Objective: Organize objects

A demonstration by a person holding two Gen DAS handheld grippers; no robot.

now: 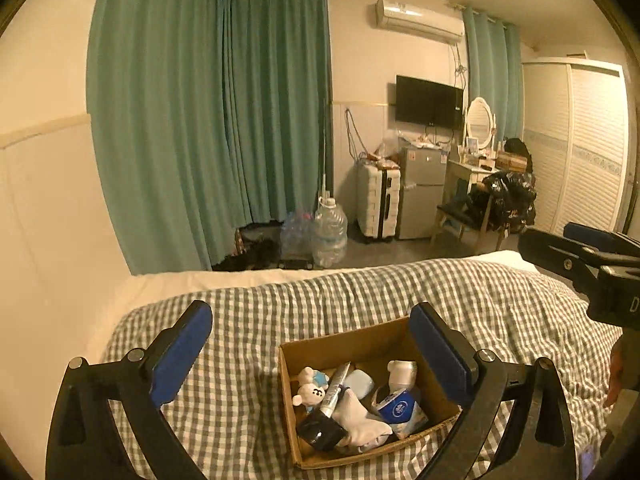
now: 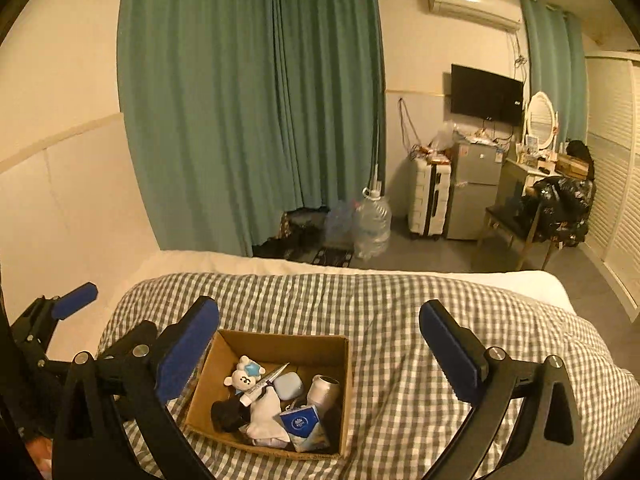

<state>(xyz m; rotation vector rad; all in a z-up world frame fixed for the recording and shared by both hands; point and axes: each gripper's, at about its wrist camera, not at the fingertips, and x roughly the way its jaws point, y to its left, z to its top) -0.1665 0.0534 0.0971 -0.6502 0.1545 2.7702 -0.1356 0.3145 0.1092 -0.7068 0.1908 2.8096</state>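
An open cardboard box (image 1: 320, 350) (image 2: 280, 342) sits on the grey checked quilt (image 1: 320, 300) (image 2: 380, 312). It holds a white bear toy (image 1: 310, 394) (image 2: 244, 378), a tube (image 1: 338, 388) (image 2: 266, 384), a light blue case (image 1: 360, 384) (image 2: 289, 385), a white sock (image 1: 360, 420) (image 2: 266, 412), a blue tissue pack (image 1: 400, 410) (image 2: 300, 424), a white bottle (image 1: 402, 374) (image 2: 324, 390) and a black item (image 1: 320, 432) (image 2: 228, 414). My left gripper (image 1: 316, 356) is open and empty above the box. My right gripper (image 2: 320, 348) is open and empty, with the box below its left finger.
The bed's white sheet edge (image 1: 200, 280) lies beyond the quilt. Green curtains (image 1: 208, 120), water jugs (image 1: 330, 232), a white suitcase (image 1: 378, 200), a small fridge (image 1: 422, 192), a chair with a black bag (image 1: 508, 200) and a wardrobe (image 1: 580, 148) stand in the room.
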